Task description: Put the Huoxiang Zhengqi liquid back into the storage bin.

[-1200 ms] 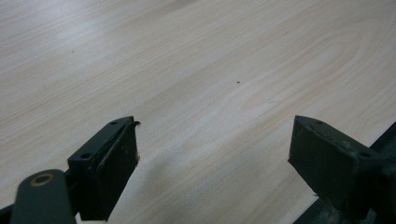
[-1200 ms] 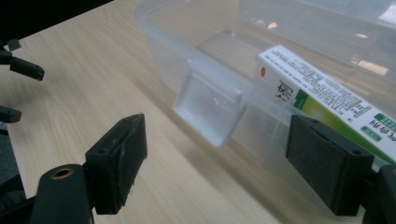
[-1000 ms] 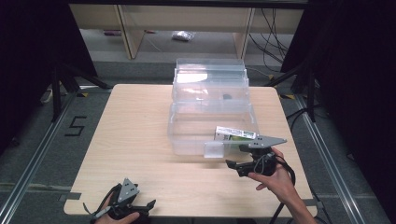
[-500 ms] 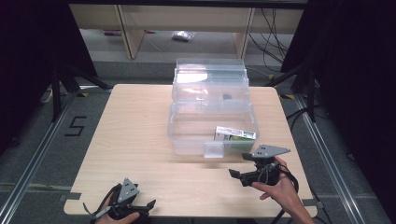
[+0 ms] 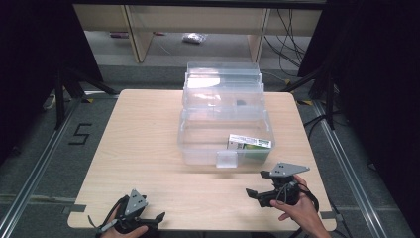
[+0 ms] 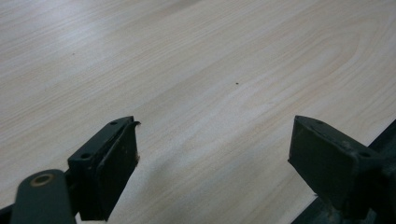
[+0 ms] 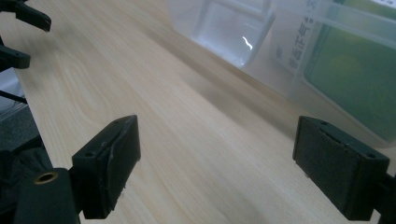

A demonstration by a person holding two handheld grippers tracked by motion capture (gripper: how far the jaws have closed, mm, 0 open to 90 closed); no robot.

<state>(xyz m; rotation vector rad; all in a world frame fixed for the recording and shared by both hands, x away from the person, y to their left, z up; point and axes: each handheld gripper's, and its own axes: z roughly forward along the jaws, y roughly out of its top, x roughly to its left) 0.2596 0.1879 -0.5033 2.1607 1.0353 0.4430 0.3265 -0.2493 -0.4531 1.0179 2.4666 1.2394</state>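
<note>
- The bin (image 5: 198,144) stands on the table (image 5: 143,134), toward its far edge, lid tipped up behind it.
- A box (image 5: 249,143) lies in the bin, at its right end.
- Right gripper (image 5: 258,186): before the bin, near its right corner.
- Left gripper (image 5: 157,218): before the bin, well to its left, at the table's near edge.

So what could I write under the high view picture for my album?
Two open tools, left tool and right tool, rest near the table's front edge, before a clear plastic box holding a green carton.
</note>
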